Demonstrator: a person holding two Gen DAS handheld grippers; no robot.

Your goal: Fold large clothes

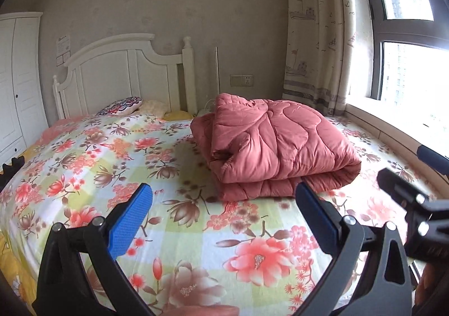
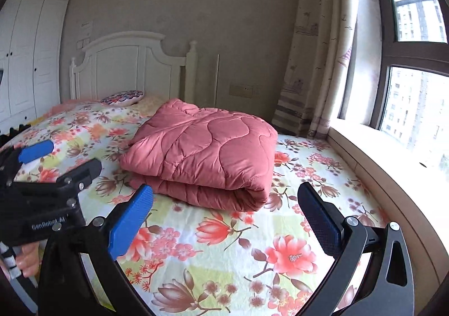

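A pink quilted comforter (image 1: 276, 147) lies folded in a thick bundle on the floral bed sheet (image 1: 112, 153); it also shows in the right wrist view (image 2: 204, 156). My left gripper (image 1: 224, 220) is open and empty, hovering above the sheet in front of the bundle. My right gripper (image 2: 224, 220) is open and empty, also short of the bundle's near fold. The right gripper's body shows at the left view's right edge (image 1: 412, 203). The left gripper's body shows at the right view's left edge (image 2: 42, 189).
A white headboard (image 1: 126, 74) and a patterned pillow (image 1: 120, 106) are at the far end of the bed. A white wardrobe (image 1: 16, 77) stands left. A curtain (image 1: 317, 35) and a window with a ledge (image 2: 378, 153) run along the right.
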